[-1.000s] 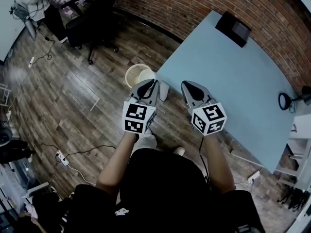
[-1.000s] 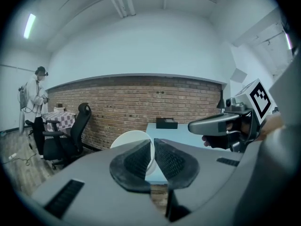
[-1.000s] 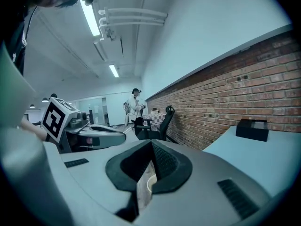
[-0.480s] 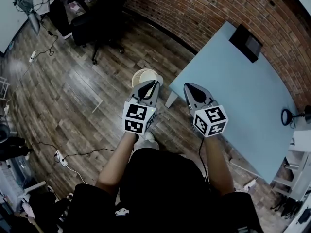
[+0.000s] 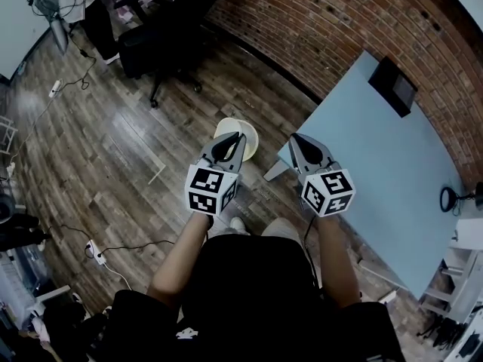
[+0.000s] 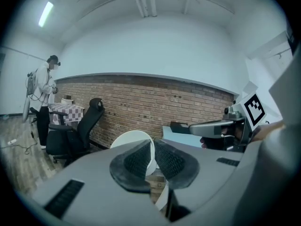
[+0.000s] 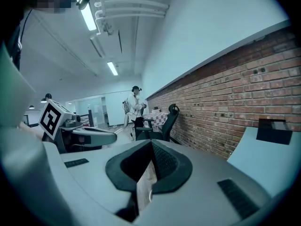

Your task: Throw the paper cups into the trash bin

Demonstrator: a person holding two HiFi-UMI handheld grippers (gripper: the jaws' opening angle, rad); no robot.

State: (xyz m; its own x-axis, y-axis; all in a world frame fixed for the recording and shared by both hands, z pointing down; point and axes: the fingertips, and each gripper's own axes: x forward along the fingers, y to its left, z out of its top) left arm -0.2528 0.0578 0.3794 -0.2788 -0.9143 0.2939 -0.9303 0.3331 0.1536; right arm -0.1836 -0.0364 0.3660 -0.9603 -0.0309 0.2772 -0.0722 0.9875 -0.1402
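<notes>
A white paper cup (image 5: 246, 137) (image 6: 132, 141) hangs over the wooden floor, just off the table's corner. My left gripper (image 5: 230, 142) (image 6: 153, 148) is shut on its wall at the rim, with the cup's mouth turned to the left of the jaws. My right gripper (image 5: 296, 141) (image 7: 151, 149) is level beside it, and its pads meet at the tips with nothing seen between them. Each gripper shows in the other's view: the right gripper (image 6: 212, 126) and the left gripper (image 7: 89, 135). No trash bin is visible in any view.
A light blue table (image 5: 377, 164) with a black box (image 5: 392, 86) stands to the right along the brick wall (image 5: 317, 29). A black office chair (image 5: 162, 47) is ahead on the left. Cables and a power strip (image 5: 94, 246) lie on the floor. A person (image 6: 44, 93) stands far back.
Both grippers have travelled together away from the table, whose corner has slid right and down in the head view. The cup stays pinched in the left jaws.
</notes>
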